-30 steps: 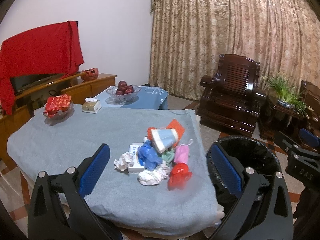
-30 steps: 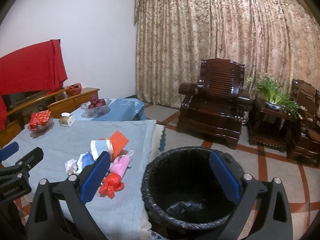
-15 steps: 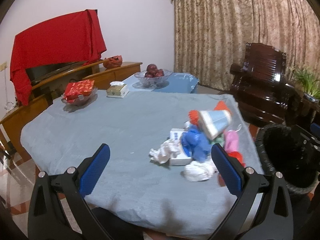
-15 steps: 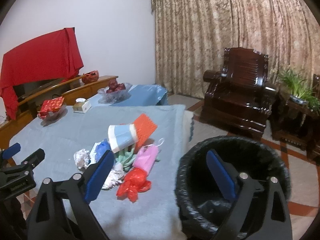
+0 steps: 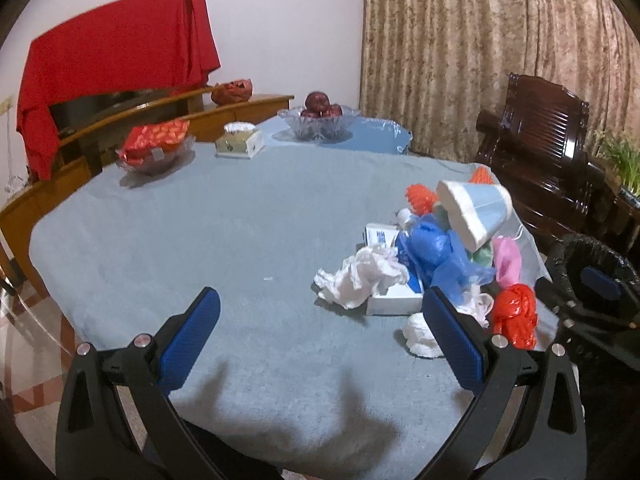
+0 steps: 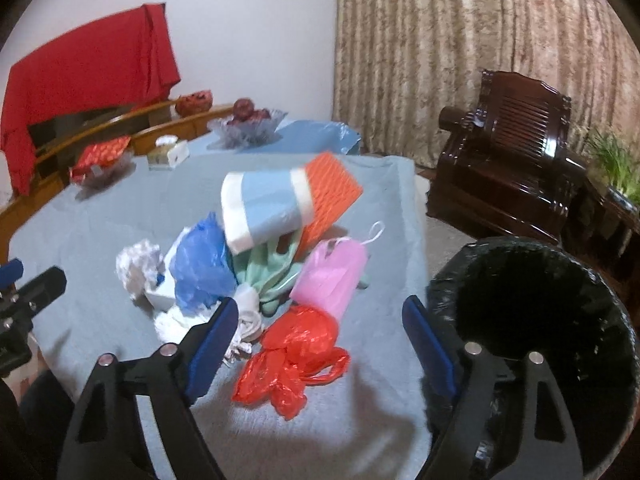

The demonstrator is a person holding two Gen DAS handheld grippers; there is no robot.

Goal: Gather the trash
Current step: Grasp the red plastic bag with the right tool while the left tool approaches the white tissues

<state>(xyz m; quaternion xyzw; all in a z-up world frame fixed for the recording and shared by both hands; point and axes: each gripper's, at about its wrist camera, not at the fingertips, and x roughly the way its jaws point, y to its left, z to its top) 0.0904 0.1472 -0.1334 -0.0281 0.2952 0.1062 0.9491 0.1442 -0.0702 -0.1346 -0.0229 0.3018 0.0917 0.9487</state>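
Observation:
A heap of trash lies on the grey-blue tablecloth [image 5: 240, 240]: a red plastic bag [image 6: 296, 352], a pink bag [image 6: 332, 276], a blue bag [image 6: 200, 260], crumpled white paper [image 5: 360, 276], a white carton [image 5: 392, 300] and a tipped blue-and-white paper cup [image 6: 264, 208] on an orange pad [image 6: 332, 196]. My right gripper [image 6: 320, 340] hovers over the red bag; its jaws are closing, with the bag in the gap between them and neither pad pressing on it. My left gripper [image 5: 320, 336] is open over bare cloth, left of the heap.
A black-lined bin [image 6: 532, 320] stands just right of the table edge. Far across the table are a fruit bowl [image 5: 316, 120], a tissue box [image 5: 240, 142] and a dish of red packets [image 5: 156, 148]. A dark wooden armchair [image 6: 516, 148] stands beyond.
Both grippers have come down and in toward the table. The right one swung left from over the bin to the red bag, and its jaws narrowed. The left one now faces the cloth left of the heap.

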